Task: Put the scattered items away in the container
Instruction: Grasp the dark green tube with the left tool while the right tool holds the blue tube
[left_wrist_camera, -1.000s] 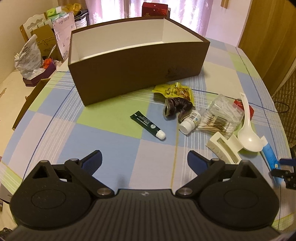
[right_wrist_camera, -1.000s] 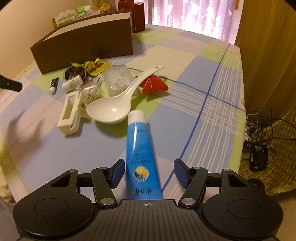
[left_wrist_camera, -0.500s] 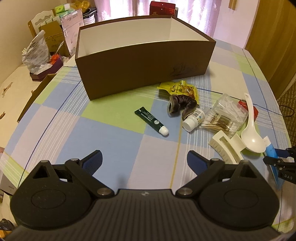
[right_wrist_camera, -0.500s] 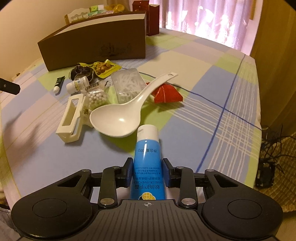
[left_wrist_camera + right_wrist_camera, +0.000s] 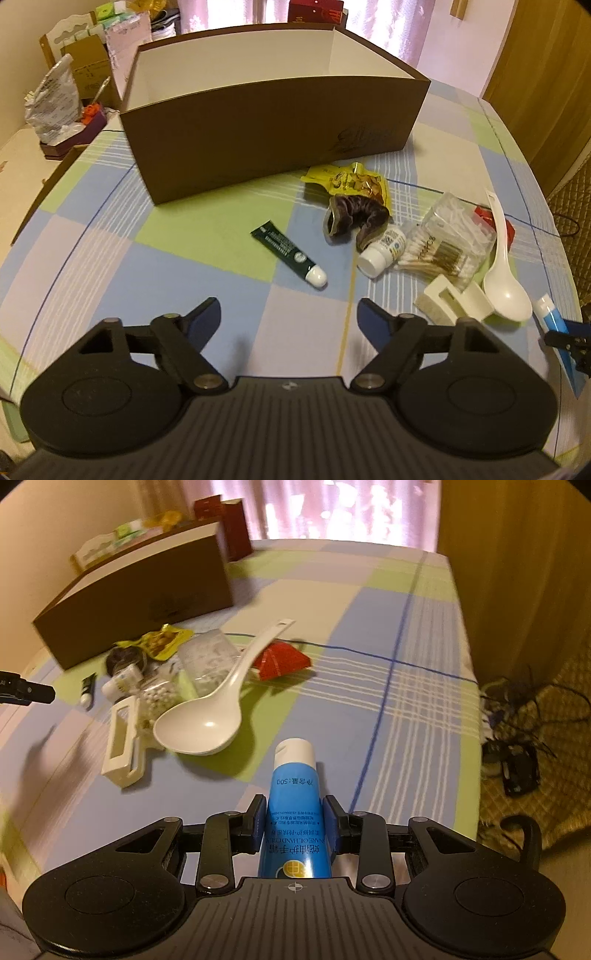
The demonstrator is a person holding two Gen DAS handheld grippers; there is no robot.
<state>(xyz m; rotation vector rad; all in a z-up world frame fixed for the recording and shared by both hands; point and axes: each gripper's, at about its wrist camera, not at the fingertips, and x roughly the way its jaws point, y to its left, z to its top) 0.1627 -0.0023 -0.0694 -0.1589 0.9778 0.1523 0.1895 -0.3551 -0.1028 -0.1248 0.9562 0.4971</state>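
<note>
Box [image 5: 273, 136]: nothing inside that shows (floor hidden).
Right gripper [image 5: 294, 821]: clamped on blue tube [image 5: 294, 794].
Left gripper [image 5: 290, 317]: apart, idle.
Left: heap near table's right edge.

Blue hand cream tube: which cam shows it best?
Right wrist: the blue hand cream tube sits centred and close, label readable, clamped in the right gripper. Left wrist catches only its cap end at the far right edge.
</note>
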